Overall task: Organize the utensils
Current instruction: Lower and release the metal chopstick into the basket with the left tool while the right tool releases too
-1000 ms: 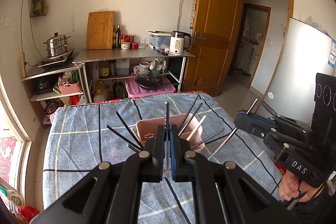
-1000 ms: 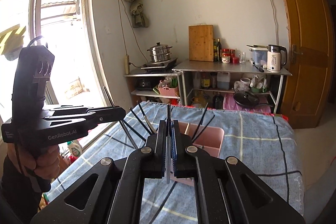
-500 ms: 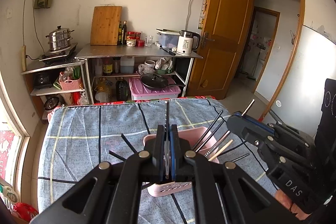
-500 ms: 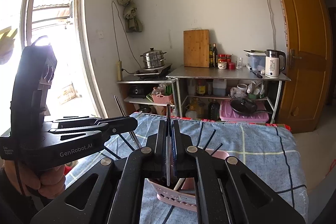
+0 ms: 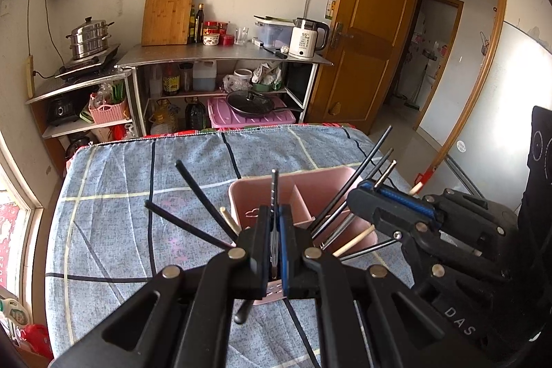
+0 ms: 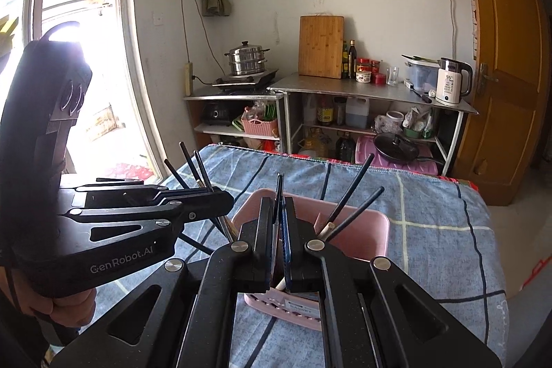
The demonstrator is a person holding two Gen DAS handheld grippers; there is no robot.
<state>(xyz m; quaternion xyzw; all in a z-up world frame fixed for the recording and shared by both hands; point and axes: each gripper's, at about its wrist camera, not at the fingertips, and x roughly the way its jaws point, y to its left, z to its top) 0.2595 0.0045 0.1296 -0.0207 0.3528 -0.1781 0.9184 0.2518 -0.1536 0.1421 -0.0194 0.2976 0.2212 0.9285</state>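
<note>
A pink divided utensil basket (image 5: 321, 183) stands on the blue checked tablecloth (image 5: 114, 212); it also shows in the right wrist view (image 6: 358, 230). Several black and pale chopsticks (image 5: 358, 168) stick out of it at angles. My left gripper (image 5: 275, 212) is shut on a thin dark chopstick (image 5: 274, 185) pointing up over the basket. My right gripper (image 6: 278, 212) is shut on a dark chopstick (image 6: 278, 192) over the basket's near side. Each gripper shows in the other's view: the right one (image 5: 386, 195), the left one (image 6: 214, 199).
The table's far edge faces metal shelving (image 5: 220, 57) with a steamer pot (image 5: 89, 37), cutting board (image 5: 169, 12), kettle (image 5: 305, 37) and pan (image 5: 250, 100). A wooden door (image 5: 369, 33) stands open at the right. A window (image 6: 79, 57) is at the left.
Both grippers have moved closer over the basket and lower, each still holding its chopstick. The basket now lies right under both sets of fingers.
</note>
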